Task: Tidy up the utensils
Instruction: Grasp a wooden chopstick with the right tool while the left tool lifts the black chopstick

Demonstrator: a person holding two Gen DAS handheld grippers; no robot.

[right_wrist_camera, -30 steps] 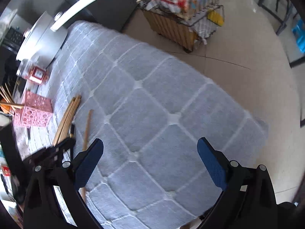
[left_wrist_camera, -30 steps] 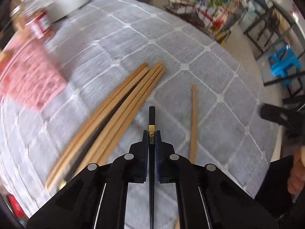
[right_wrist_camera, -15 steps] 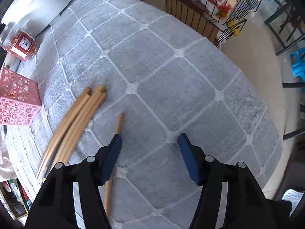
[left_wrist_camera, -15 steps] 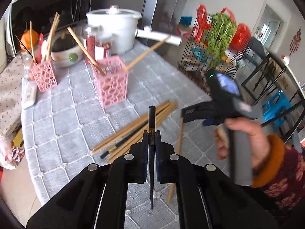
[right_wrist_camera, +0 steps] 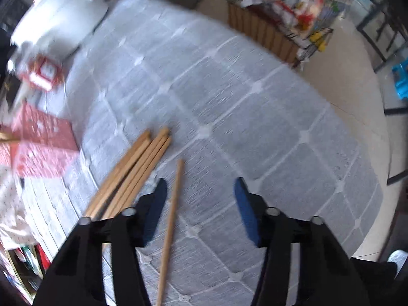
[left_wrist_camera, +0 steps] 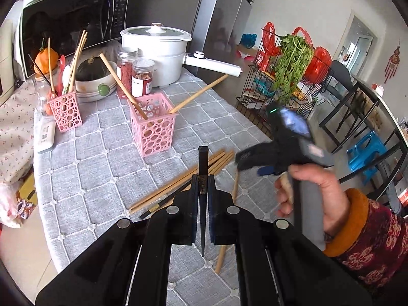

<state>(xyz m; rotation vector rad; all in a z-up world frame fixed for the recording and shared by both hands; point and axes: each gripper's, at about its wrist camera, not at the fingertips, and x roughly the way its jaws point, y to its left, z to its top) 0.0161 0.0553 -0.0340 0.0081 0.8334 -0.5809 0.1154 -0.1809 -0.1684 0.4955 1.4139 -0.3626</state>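
Two pink baskets holding wooden chopsticks, red-lidded jars behind

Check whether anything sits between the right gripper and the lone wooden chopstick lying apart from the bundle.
Nothing visible does. The right gripper is closing with the lone wooden chopstick already between its fingers; the bundle lies just outside them.

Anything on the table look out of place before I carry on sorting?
Yes: one wooden chopstick lies alone, apart from the wooden chopstick bundle, between the right gripper's closing jaws, not yet pinched. A black chopstick lies mixed into that bundle. The left gripper holds another black chopstick.
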